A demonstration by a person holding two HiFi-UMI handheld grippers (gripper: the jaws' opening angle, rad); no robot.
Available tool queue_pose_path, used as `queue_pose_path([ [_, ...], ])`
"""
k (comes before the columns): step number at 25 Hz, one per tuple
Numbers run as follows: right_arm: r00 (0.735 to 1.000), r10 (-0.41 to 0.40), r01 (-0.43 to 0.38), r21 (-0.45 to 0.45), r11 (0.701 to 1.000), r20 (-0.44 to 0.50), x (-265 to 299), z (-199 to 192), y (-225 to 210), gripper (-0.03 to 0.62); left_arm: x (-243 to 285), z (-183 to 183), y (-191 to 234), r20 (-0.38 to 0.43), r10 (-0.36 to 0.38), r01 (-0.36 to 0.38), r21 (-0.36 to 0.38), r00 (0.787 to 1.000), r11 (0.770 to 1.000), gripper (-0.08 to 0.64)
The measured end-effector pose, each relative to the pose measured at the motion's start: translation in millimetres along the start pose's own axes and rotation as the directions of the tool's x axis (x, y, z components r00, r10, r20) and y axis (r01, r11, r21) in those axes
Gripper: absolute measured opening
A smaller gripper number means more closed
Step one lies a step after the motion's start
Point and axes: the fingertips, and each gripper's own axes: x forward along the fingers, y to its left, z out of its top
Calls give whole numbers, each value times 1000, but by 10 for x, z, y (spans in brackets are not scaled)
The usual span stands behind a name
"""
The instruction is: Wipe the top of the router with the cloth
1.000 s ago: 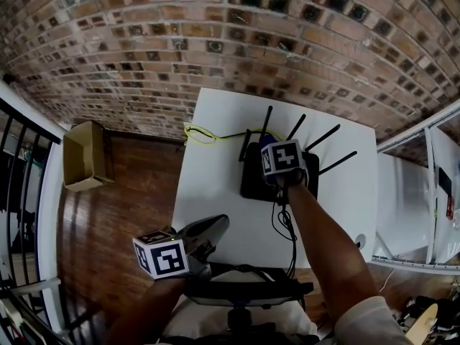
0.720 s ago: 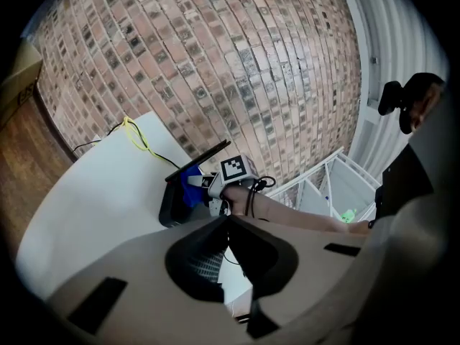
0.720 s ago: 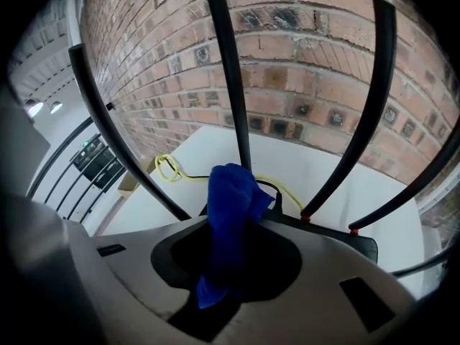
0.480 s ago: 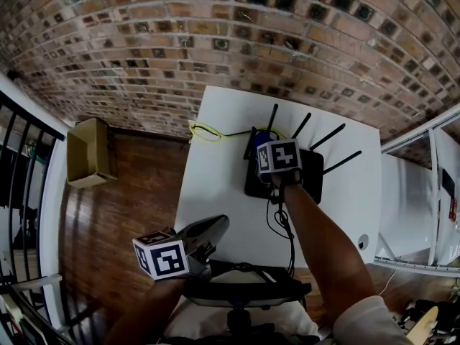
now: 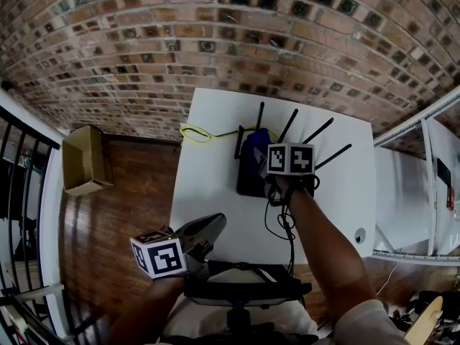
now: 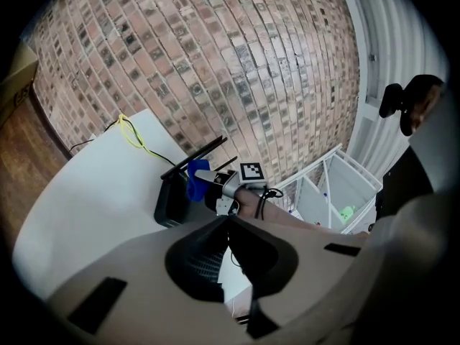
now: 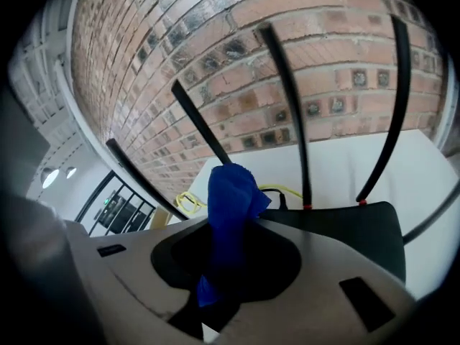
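The black router (image 5: 248,182) with several upright antennas lies on the white table (image 5: 215,135). My right gripper (image 5: 260,157) is over the router's top and shut on a blue cloth (image 5: 262,141). In the right gripper view the cloth (image 7: 230,200) sticks up from between the jaws, with the router's top (image 7: 359,228) just beyond. My left gripper (image 5: 205,228) hovers at the table's near edge, away from the router, jaws together and holding nothing. The left gripper view shows the router (image 6: 171,201) and cloth (image 6: 195,182) from the side.
A yellow cable (image 5: 194,133) loops behind the router, and a black cable (image 5: 284,225) trails to the near edge. A cardboard box (image 5: 83,160) sits on the wooden floor at left. A brick wall is behind, white shelving (image 5: 417,185) at right, and a chair (image 5: 241,290) below.
My right gripper has shifted a little to the right over the router and turned, still with the cloth in it. The left gripper has stayed in place.
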Motion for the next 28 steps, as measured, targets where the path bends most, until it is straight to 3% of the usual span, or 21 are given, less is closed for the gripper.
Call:
queue_pose_path([
  [4, 998, -44, 44, 19, 999, 44, -349, 43, -323, 118, 117, -15, -65, -35, -6, 7, 29, 999, 1000, 2],
  [8, 987, -157, 157, 8, 988, 33, -640, -86, -790, 118, 246, -53, -160, -57, -38, 41, 43, 998, 998, 2],
  [16, 925, -378, 373, -86, 924, -50, -1080, -484, -1549, 118, 406, -142, -269, -107, -72, 77, 41, 992, 996, 2],
  [28, 832, -539, 500, -243, 831, -133, -1075, -817, -1870, 118, 400, -170, -231, -119, -61, 66, 43, 991, 997, 2],
])
